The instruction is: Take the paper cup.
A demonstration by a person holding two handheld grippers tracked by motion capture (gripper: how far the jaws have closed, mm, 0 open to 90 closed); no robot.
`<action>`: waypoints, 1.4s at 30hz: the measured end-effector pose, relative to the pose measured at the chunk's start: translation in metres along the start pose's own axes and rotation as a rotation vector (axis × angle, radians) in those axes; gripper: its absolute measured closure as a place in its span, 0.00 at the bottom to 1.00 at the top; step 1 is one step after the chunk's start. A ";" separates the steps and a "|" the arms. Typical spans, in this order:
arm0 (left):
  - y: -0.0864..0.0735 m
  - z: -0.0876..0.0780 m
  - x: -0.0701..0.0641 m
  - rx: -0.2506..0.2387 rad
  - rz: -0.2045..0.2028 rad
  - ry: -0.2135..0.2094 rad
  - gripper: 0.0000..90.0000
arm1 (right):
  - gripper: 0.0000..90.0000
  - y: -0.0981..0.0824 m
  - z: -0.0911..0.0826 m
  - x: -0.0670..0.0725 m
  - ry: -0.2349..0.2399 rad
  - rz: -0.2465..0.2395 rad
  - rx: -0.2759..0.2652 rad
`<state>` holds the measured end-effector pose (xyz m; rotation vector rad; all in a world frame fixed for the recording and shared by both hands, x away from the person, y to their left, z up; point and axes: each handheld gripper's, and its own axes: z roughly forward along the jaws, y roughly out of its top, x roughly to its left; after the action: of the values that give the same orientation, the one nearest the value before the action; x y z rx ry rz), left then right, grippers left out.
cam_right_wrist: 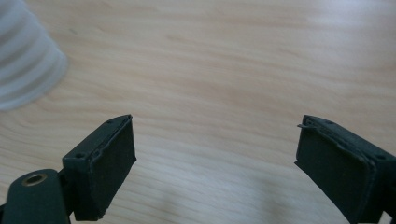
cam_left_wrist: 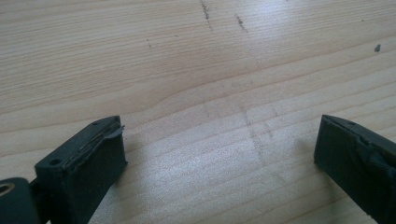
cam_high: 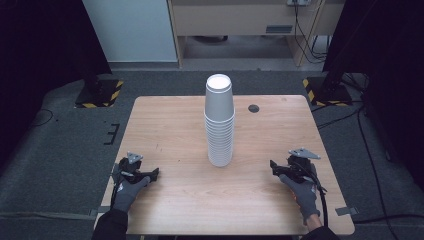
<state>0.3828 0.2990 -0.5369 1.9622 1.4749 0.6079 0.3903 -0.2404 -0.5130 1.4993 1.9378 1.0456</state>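
— On the tabletop (cam_high: 175, 125), what stands where?

— At its middle, a tall stack of white paper cups (cam_high: 219, 122), nested upside down, upright, with the flat base of the top cup facing up. Behind it and a little to the right, a small dark round cap (cam_high: 254, 108) sits in the wood near the far edge.

— And the grippers?

— Both rest low at the near edge, well apart from each other and from the stack. The left gripper (cam_high: 148, 175) lies near the near left corner, held in a grey-gloved left hand (cam_high: 128, 192), with a grey three-cornered plate on top. The right gripper (cam_high: 279, 167) lies near the near right corner in the gloved right hand (cam_high: 302, 194), its cable trailing back toward the person.

— Are the jaws apart or together?

— Apart on both. In the left gripper view, the left gripper (cam_left_wrist: 219, 140) has its two black jaws spread wide with bare wood grain between them, faint dark scuffs on the wood ahead. In the right gripper view, the right gripper (cam_right_wrist: 215, 144) stands equally wide, nothing between the jaws.

— Does the right gripper view catch the cups?

— Yes, the ribbed rims at the foot of the stack (cam_right_wrist: 25, 60) show blurred at the upper left, apart from the jaws.

— Anything off the tabletop?

— Grey carpet floor (cam_high: 60, 145) all round, and two black stands on yellow-and-black striped bases (cam_high: 100, 92) beyond the far corners.
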 end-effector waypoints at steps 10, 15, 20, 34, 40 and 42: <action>0.000 0.000 0.000 0.000 -0.003 0.002 0.01 | 0.14 0.025 -0.028 0.011 0.053 -0.009 -0.140; 0.000 0.000 0.000 0.001 -0.003 0.002 0.01 | 0.15 0.042 -0.047 0.013 0.066 -0.015 -0.201; 0.000 0.000 0.000 0.001 -0.003 0.002 0.01 | 0.15 0.059 -0.063 0.018 0.081 -0.037 -0.262; 0.000 0.000 0.000 0.001 -0.003 0.002 0.01 | 0.15 0.094 -0.080 0.046 0.152 -0.072 -0.344; 0.000 0.000 0.000 0.001 -0.003 0.002 0.01 | 0.16 0.107 -0.087 0.053 0.169 -0.074 -0.379; 0.000 0.000 0.000 0.001 -0.003 0.002 0.01 | 0.16 0.112 -0.089 0.054 0.176 -0.074 -0.387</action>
<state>0.3822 0.2989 -0.5368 1.9607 1.4790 0.6076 0.3737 -0.2013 -0.3658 1.1469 1.7561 1.4619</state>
